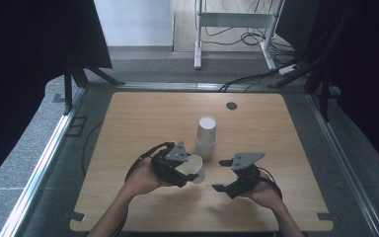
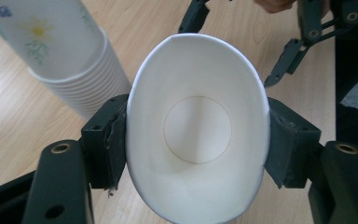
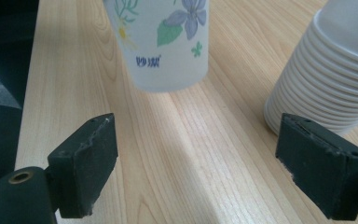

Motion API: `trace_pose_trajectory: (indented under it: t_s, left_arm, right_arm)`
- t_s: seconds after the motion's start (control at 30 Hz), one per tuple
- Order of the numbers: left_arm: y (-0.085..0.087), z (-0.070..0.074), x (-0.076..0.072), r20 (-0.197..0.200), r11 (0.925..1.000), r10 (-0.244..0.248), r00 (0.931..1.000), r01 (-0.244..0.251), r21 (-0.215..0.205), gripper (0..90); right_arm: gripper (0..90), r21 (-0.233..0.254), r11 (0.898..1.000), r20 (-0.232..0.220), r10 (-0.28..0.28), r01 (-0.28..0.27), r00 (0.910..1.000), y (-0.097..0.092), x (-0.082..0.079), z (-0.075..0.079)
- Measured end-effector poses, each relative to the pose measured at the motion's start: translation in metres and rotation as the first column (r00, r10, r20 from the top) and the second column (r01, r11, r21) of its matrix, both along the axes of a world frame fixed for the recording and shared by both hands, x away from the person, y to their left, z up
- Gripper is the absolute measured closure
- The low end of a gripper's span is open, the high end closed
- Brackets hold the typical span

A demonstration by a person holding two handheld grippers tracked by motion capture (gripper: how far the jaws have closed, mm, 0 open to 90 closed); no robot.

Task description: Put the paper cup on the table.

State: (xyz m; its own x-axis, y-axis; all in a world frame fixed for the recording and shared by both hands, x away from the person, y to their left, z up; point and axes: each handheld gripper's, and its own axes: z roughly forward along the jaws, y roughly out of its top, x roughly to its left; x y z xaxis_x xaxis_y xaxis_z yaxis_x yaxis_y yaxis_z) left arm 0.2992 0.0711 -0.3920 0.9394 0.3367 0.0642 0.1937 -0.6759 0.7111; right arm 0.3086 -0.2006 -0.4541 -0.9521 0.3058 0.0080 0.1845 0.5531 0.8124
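Left tongs (image 1: 190, 174) clamped on a single white paper cup (image 1: 194, 169); pads press its wall from both sides and squeeze the rim into an oval, as the left gripper view shows (image 2: 197, 128). Cup lies tipped on its side in the grip, mouth toward the tongs' own camera, round bottom visible inside. It is held just above the tabletop (image 1: 143, 123), a little toward the near edge from the middle.

Stack of nested paper cups (image 1: 206, 137) stands mouth-down near the middle of the tabletop, just beyond the held cup and close beside it. Many rims show layered at its base; flower print on the top cup's wall.

Right tongs (image 1: 223, 175) apart, nothing between the pads (image 3: 85, 172). They sit right of the held cup, near it but clear, closer to the near edge than the stack. In the right gripper view the held cup's printed wall (image 3: 161, 42) hangs ahead of the open jaws with its shadow on the wood below; the stack's rims (image 3: 317, 84) lie at the upper right.

A hand (image 1: 140, 182) carries the left tool, another hand (image 1: 266, 195) the right; both forearms enter over the near edge.

Small dark round disc (image 1: 231, 105) set in the tabletop close to the far edge, right of centre, well apart from the cups.
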Motion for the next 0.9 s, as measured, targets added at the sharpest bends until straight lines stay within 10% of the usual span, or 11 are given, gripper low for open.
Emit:
trace_pose_trajectory:
  t_s: [0.9]
  left_arm:
    - [0.034,0.003,0.015,0.014,0.9778,0.173,0.9849,-0.173,0.118,31.1]
  right_arm:
    - [5.0,-0.045,0.991,0.016,-0.128,0.128,0.9917,-0.022,0.002,-0.006]
